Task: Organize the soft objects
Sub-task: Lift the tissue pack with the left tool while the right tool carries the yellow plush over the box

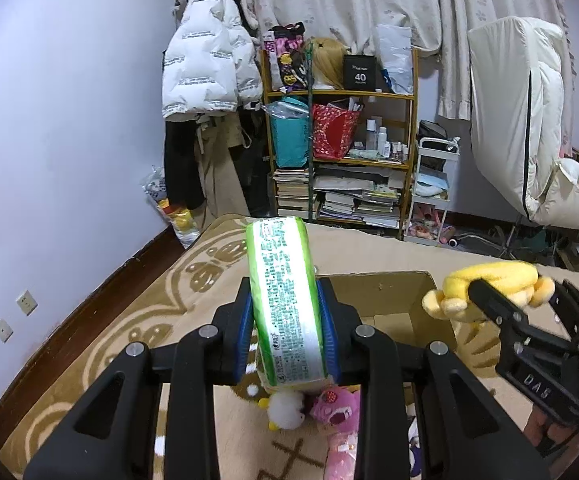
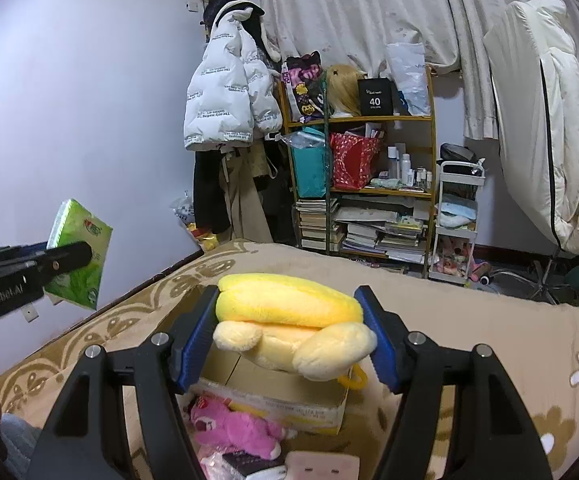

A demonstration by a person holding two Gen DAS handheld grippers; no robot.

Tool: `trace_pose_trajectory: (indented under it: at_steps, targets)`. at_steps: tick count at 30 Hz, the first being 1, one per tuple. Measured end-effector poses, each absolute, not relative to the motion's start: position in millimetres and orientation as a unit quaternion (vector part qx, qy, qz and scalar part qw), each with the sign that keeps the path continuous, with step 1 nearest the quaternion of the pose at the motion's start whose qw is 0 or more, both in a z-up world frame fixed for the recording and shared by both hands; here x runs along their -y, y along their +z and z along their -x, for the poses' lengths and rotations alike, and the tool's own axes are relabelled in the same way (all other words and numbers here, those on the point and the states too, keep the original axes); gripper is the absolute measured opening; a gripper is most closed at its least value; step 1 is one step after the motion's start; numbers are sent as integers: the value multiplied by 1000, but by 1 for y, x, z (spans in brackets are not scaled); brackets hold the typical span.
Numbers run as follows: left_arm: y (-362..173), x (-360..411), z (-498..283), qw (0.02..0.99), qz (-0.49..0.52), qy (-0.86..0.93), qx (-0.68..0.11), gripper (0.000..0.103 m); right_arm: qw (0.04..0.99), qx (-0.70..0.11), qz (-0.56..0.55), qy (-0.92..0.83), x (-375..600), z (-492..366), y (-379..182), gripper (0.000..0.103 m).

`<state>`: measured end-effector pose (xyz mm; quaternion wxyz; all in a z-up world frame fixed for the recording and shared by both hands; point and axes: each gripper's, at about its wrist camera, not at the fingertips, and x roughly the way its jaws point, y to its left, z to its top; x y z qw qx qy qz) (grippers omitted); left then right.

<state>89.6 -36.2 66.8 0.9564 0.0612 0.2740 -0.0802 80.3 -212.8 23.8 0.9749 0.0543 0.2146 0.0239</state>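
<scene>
My left gripper is shut on a green and white tissue pack, held up above the bed; the pack also shows at the left of the right wrist view. My right gripper is shut on a yellow plush toy, held over an open cardboard box. The same toy shows at the right of the left wrist view, above the box. A pink plush lies in front of the box, and it shows low in the left wrist view beside a small white plush.
The box stands on a bed with a beige patterned blanket. Behind the bed are a wooden shelf of books and bags, a white cart, a hanging white jacket and a covered chair. The wall runs along the left.
</scene>
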Motion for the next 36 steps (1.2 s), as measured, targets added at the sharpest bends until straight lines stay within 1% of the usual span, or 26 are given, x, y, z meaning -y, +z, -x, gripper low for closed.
trace_pose_trajectory:
  at_steps: [12, 23, 36]
  targets:
    - [31, 35, -126, 953, -46, -100, -284, 29, 973, -225, -41, 25, 211, -122, 3, 71]
    - [-8, 49, -153, 939, -47, -121, -318, 29, 964, -260, -39, 32, 211, -141, -33, 71]
    - [-34, 56, -166, 922, -42, -137, -360, 30, 958, -279, -55, 44, 217, -147, -51, 72]
